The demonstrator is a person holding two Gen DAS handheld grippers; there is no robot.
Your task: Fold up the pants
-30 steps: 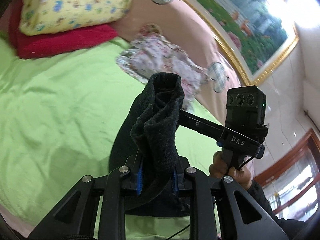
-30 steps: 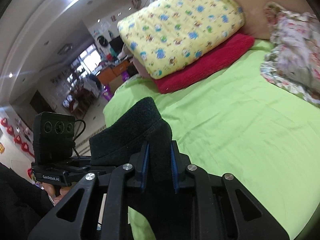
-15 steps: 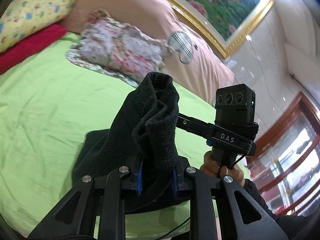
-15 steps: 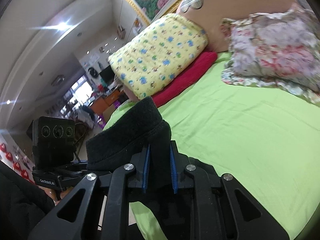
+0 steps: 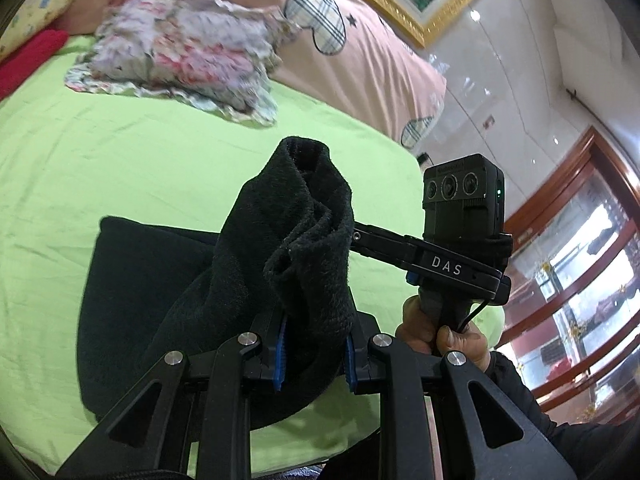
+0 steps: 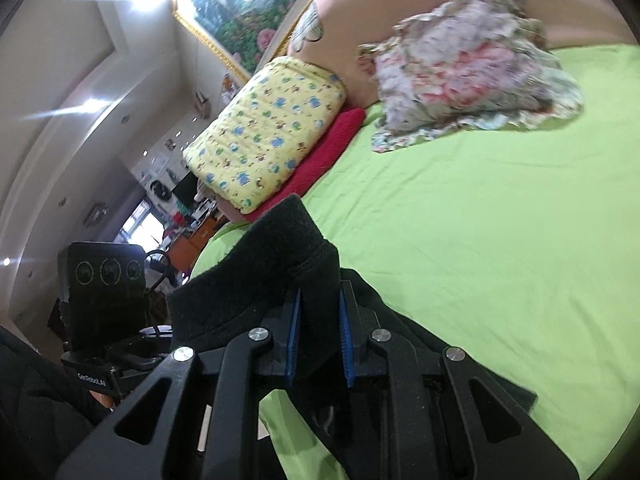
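gripping bunched black cloth, the left gripper (image 5: 314, 354) is clenched on a thick wad of the pants (image 5: 160, 300), and the right gripper (image 6: 318, 344) is clamped on another edge of the same garment. the pants sit partly raised between the 2 tools, with the rest draped on the green sheet (image 5: 100, 168) just below and ahead of the left fingers.

what could go wrong, as i judge it: the left wad looks rolled and uneven, so layers could slip out singly when the cloth is pulled taut, leaving a crooked fold. the 2 tools are near each other, so the right gripper's camera block (image 5: 464, 196) might snag the raised cloth. dragging the resting part could wrinkle the sheet beneath it.

counts: 1 pair of pants, 2 grippers, 1 floral pillow (image 5: 188, 52) far ahead of the left tool, 1 yellow pillow (image 6: 264, 136) ahead-left of the right tool, 1 red towel (image 6: 332, 144) under it.
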